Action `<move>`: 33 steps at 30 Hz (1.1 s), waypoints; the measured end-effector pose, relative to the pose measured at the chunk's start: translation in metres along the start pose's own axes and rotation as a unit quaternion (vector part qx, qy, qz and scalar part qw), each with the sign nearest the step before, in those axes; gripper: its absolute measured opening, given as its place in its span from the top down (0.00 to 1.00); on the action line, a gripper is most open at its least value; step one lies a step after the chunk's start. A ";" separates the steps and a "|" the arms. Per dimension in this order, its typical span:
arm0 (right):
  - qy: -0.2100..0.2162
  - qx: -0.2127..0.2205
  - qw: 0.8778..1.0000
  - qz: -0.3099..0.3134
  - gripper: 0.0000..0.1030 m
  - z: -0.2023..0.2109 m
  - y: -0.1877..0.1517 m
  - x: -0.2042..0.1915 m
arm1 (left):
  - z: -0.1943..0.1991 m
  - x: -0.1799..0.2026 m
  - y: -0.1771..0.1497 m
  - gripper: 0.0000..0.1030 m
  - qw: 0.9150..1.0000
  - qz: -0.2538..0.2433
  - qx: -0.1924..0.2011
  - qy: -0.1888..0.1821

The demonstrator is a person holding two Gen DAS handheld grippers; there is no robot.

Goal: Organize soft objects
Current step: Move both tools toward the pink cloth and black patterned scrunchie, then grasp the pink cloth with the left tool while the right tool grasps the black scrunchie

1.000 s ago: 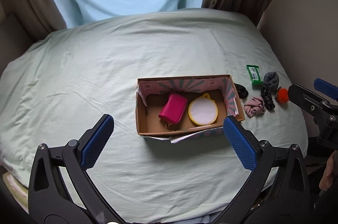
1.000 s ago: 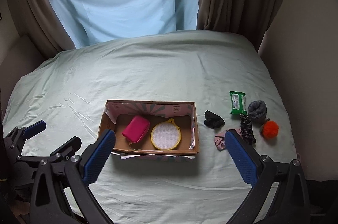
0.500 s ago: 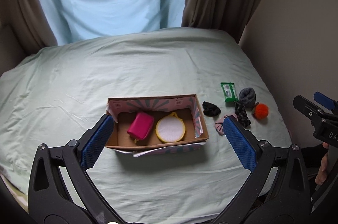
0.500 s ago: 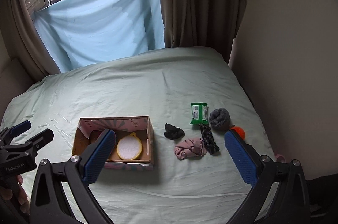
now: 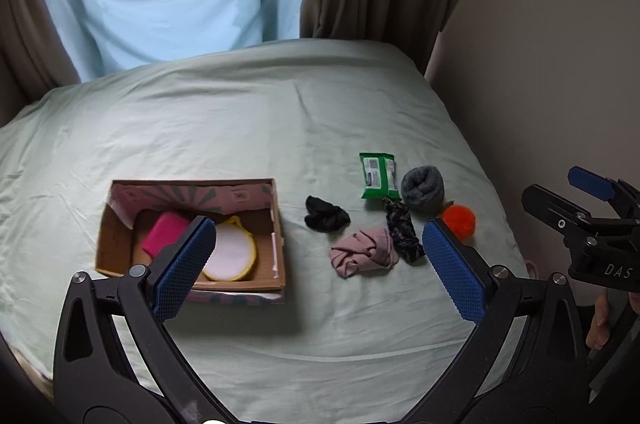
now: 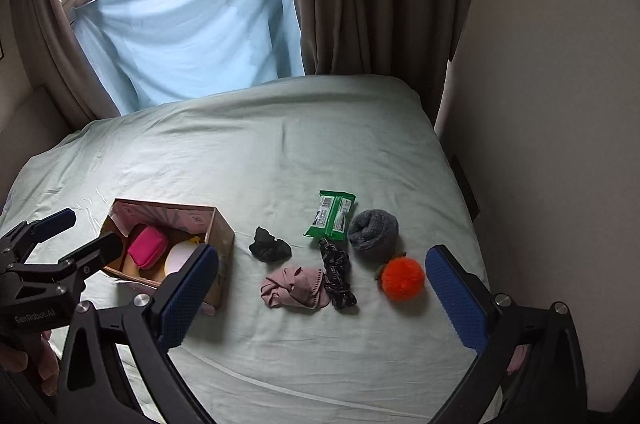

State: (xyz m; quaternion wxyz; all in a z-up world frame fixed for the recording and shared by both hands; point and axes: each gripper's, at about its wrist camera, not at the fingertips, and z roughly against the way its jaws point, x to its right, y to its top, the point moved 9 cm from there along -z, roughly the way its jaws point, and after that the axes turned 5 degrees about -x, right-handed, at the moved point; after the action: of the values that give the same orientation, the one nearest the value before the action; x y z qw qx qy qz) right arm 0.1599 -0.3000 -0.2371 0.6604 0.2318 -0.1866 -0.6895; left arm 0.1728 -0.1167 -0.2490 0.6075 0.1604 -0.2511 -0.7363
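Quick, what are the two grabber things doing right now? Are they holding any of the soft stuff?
Left gripper: open, fingers wide apart, holding nothing, above the bed.
Right gripper: open, fingers wide apart, holding nothing.

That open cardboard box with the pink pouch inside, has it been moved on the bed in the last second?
Cannot tell for sure, but probably not. The cardboard box keeps the same spacing from the black scrunchie beside it on the pale green bedsheet; only the cameras swung right.
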 end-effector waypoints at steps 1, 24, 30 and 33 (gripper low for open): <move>0.006 -0.005 1.000 0.003 0.00 -0.011 -0.002 0.006 | -0.011 0.009 -0.004 0.00 1.000 0.000 -0.005 -0.003; 0.065 -0.063 0.994 0.067 0.07 -0.230 -0.067 0.022 | -0.270 0.081 -0.096 0.13 0.986 -0.160 -0.044 -0.015; 0.077 -0.083 0.991 0.069 0.27 -0.263 -0.082 0.019 | -0.303 0.088 -0.106 0.21 0.982 -0.180 -0.050 -0.034; 0.080 -0.092 0.991 0.051 0.29 -0.276 -0.089 0.023 | -0.314 0.094 -0.112 0.25 0.979 -0.191 -0.053 -0.043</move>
State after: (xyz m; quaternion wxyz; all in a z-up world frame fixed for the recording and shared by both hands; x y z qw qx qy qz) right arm 0.2422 -0.3045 -0.5167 0.7263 0.2139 -0.0805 -0.6482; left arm 0.2322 -0.2477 -0.5641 0.4521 0.1409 -0.2020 -0.8573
